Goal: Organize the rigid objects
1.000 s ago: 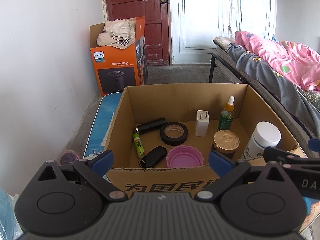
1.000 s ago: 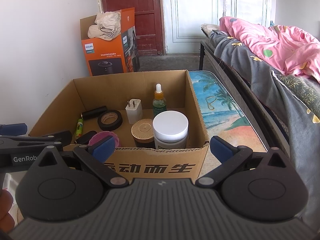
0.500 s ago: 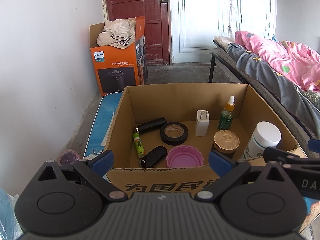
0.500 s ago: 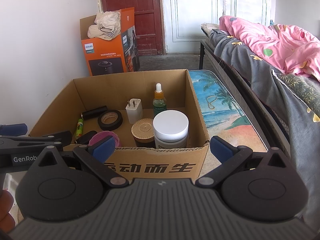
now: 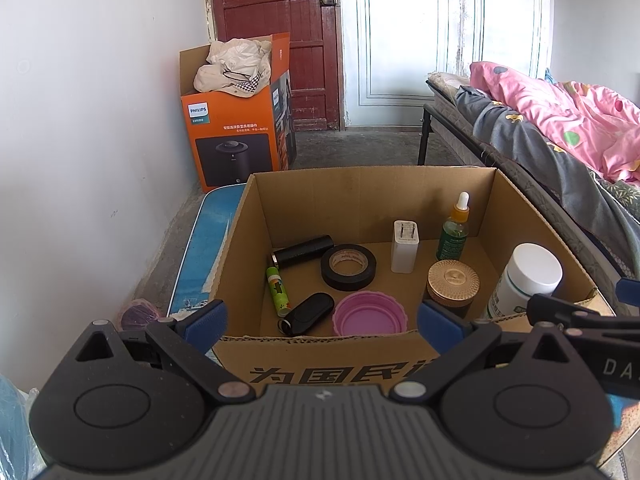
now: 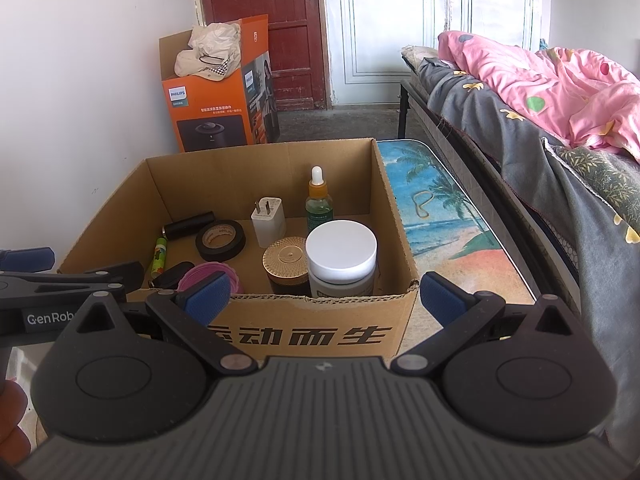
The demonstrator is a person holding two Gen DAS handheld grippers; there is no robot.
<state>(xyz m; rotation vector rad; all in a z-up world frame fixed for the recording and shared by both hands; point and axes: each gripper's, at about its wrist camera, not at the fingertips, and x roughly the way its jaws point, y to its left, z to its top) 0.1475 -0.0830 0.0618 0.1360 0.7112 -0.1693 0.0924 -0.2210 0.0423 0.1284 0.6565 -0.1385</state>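
An open cardboard box (image 5: 320,360) (image 6: 396,312) sits before both grippers on a beach-print table. Inside lie a black tape roll (image 5: 348,267) (image 6: 220,240), a black cylinder (image 5: 304,251), a green tube (image 5: 278,291), a black key fob (image 5: 308,313), a pink lid (image 5: 369,318), a white charger (image 5: 405,246) (image 6: 268,221), a dropper bottle (image 5: 454,230) (image 6: 319,202), a gold-lidded jar (image 5: 452,284) (image 6: 287,263) and a white-capped bottle (image 5: 524,276) (image 6: 341,258). My left gripper (image 5: 322,320) and right gripper (image 6: 324,294) hang open and empty at the box's near wall.
An orange Philips carton (image 5: 236,128) holding pale cloth stands by the white wall, before a red door (image 5: 276,20). A bed with grey and pink bedding (image 5: 560,136) (image 6: 540,112) runs along the right. The beach-print tabletop (image 6: 440,216) shows beside the box.
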